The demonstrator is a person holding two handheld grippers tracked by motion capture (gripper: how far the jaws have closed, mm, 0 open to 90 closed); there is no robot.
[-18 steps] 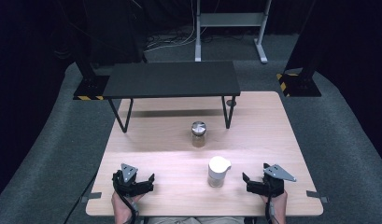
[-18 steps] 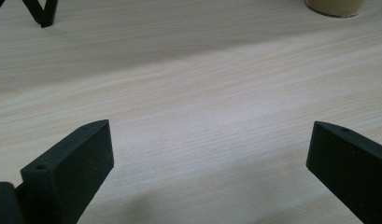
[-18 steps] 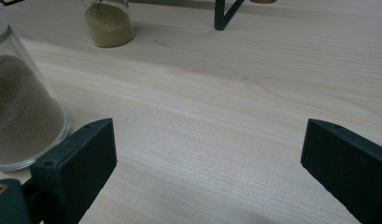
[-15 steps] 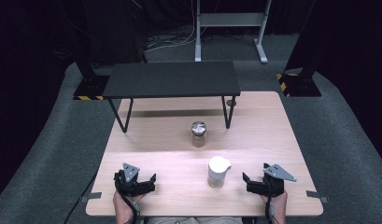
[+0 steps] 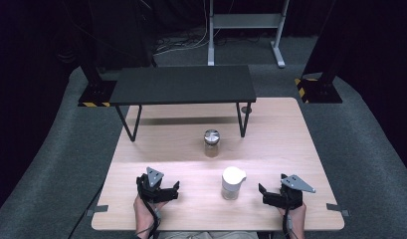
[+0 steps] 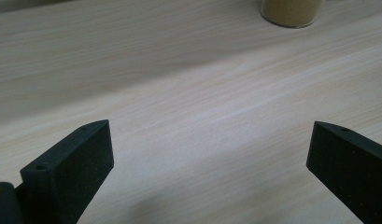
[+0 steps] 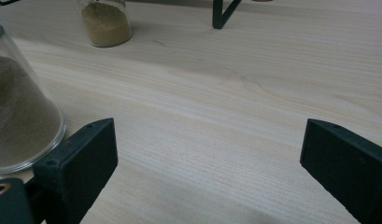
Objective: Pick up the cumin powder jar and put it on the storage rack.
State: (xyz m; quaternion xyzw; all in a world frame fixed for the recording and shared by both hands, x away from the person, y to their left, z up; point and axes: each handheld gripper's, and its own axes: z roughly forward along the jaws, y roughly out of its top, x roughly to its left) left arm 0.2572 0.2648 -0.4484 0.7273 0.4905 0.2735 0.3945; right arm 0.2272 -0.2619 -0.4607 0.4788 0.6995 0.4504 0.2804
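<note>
Jaws of the left gripper (image 5: 163, 190) stand wide, nothing between them but bare table (image 6: 188, 116); in the left gripper view both jaws are cut off at the lower edge; jaws of the right gripper (image 5: 268, 193) likewise wide and empty, their bases cropped in the right gripper view. Both grippers rest low at the near edge of the table, each held in a hand; the right hand (image 5: 293, 213) is partly cropped by the frame.

White-lidded jar (image 5: 232, 182) stands upright between the two grippers, nearer the right one, apart from its jaws; in the right gripper view it sits at the left edge, only its glass wall and pale sandy fill visible, lid cut off.

Metal-lidded jar (image 5: 211, 143) stands farther back near the table's middle, yellowish powder inside; the left gripper view catches just its base at the top edge.

Black shelf (image 5: 183, 84) on thin legs spans the far side; whatever lies beneath is in shadow.
</note>
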